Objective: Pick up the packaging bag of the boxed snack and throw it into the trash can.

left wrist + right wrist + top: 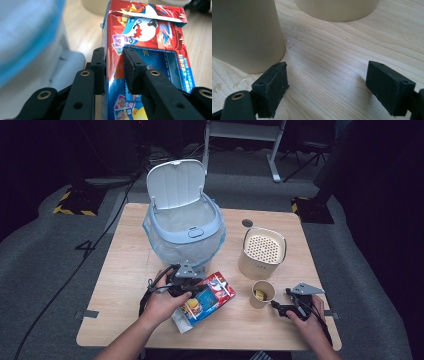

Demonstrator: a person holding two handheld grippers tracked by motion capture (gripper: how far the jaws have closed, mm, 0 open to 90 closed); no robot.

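a: the small print on the red carton (pixel 150 37) is too blurred to read, and the frame cuts off its lower end.
b: the white bin (pixel 27 37) beside it is a blur.
a: from above, what's the yellow thing in the paper cup (pixel 263 293)?
b: too small to tell.

The carton (pixel 150 50) is bright red with a white and blue cartoon figure, small purple picture tiles and a deep blue panel. The bin (pixel 184 227) is pale blue with a whitish lid and a clear, milky liner. The cup (pixel 262 293) is beige, as is the canister (pixel 262 252) with its dotted grille. The table (pixel 125 270) is light wood with fine grain. Both grippers' pads (pixel 272 87) are matt black.
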